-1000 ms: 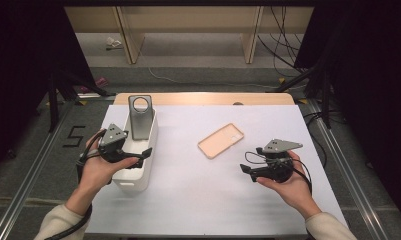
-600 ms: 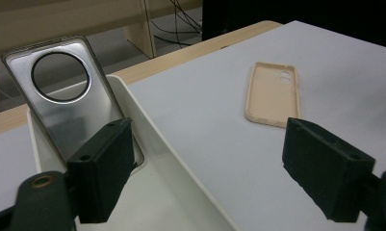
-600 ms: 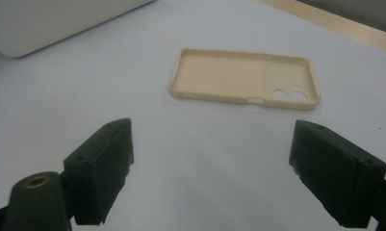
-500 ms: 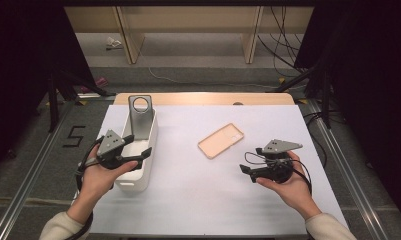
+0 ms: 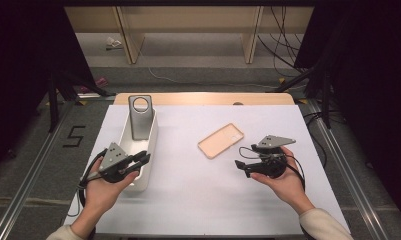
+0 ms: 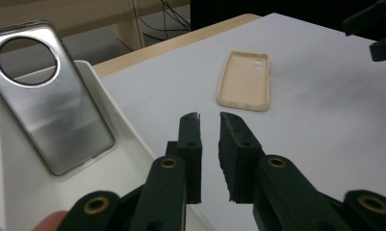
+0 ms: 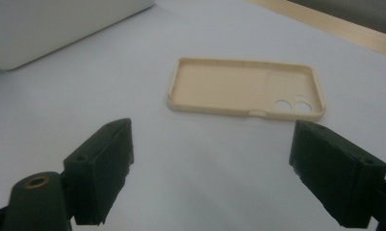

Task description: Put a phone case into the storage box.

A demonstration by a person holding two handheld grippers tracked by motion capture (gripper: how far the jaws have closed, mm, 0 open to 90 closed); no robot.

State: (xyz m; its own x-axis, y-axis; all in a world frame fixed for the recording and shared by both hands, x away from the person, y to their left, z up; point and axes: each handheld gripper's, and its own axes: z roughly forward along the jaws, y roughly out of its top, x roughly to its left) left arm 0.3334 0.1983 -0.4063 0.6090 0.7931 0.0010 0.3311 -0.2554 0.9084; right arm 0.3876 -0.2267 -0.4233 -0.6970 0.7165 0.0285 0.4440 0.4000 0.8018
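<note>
a brushed silver metal phone back plate (image 5: 140,116) is seen propped upright inside a long white plastic tray (image 5: 149,150) on the desk (image 5: 198,195). the left hand-held gripper (image 5: 142,160), jaws just closed on nothing, is held over the tray's near end. the right hand-held gripper (image 5: 241,165) is held released near a beige phone case (image 5: 221,140) lying apart on the desk.

Brushed glossy metal phone back (image 6: 56,103); matt beige rubbery case (image 7: 243,89); smooth white plastic tray (image 5: 149,150)

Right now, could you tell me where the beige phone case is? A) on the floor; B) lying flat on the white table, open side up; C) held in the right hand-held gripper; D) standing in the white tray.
B: the beige phone case lies flat on the table, hollow side up, apart from the tray and in front of the open right hand-held gripper.
</note>
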